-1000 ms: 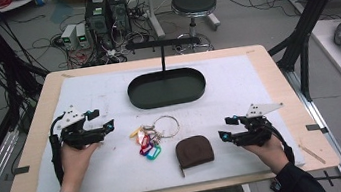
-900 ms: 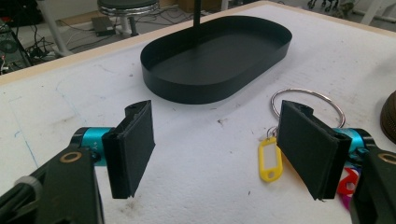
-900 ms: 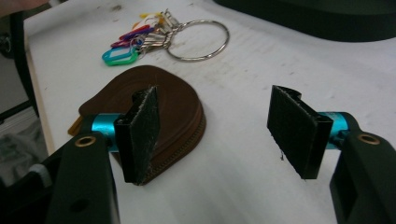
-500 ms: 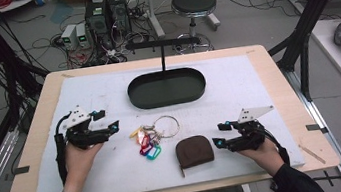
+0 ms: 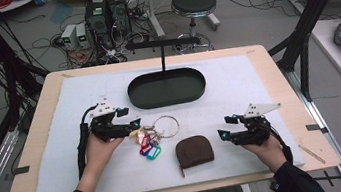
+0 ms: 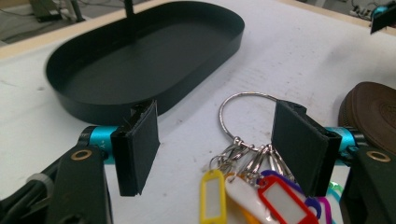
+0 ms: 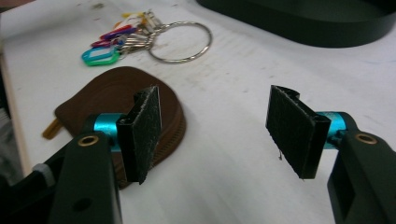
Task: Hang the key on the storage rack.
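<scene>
A metal key ring with several coloured tags (image 5: 147, 142) lies on the white mat in the middle of the table. My left gripper (image 5: 128, 118) is open, its jaws just left of the tags. In the left gripper view, the left gripper (image 6: 215, 144) straddles the ring's keys and tags (image 6: 243, 186) without touching them. A brown pouch (image 5: 194, 151) lies to the right of the keys. My right gripper (image 5: 226, 126) stands open a little to the pouch's right. The right gripper view shows the right gripper (image 7: 215, 126) with nothing between its jaws, and the pouch (image 7: 116, 93) behind its left jaw.
A black oval tray (image 5: 133, 95) sits at the back centre of the mat, with a thin black post and crossbar (image 5: 162, 57) rising from it. The tray (image 6: 140, 56) lies just beyond the keys. Bare mat stretches to both sides, and the table's front edge is close to both hands.
My left gripper has slid right until its open jaws reach the key tags. The right gripper has shifted slightly left toward the pouch. Keys and pouch have not moved.
</scene>
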### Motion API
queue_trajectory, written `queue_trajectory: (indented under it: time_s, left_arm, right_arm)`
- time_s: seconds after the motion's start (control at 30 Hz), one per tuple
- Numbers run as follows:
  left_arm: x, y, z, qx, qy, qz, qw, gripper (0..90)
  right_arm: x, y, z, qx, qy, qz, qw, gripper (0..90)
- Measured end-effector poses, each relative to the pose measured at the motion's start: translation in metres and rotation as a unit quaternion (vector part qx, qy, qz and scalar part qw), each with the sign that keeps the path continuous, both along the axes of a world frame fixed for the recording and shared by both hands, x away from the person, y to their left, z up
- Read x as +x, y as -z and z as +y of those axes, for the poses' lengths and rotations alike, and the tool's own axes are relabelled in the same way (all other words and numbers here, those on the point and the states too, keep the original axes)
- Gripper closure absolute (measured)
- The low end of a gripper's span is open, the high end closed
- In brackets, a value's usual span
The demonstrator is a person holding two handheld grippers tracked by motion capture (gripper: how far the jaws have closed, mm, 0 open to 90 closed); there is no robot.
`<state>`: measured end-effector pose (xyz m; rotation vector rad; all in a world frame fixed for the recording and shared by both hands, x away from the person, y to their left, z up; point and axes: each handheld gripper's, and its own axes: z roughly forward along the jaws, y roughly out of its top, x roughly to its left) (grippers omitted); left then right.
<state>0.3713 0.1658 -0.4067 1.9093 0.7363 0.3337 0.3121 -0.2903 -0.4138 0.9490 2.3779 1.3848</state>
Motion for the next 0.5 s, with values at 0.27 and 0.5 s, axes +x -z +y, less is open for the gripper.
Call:
queue_trajectory:
  time_s: [0.27, 0.5]
  left_arm:
    - [0.015, 0.007, -0.035, 0.026, 0.018, 0.029, 0.9991, 40.1]
    - [0.029, 0.016, -0.059, 0.047, 0.017, 0.048, 0.9976, 48.3]
  right_arm:
    - [0.003, -0.001, -0.01, 0.0, 0.024, -0.014, 0.9996, 36.0]
    - [0.003, -0.002, -0.01, 0.001, 0.024, -0.012, 0.9996, 36.0]
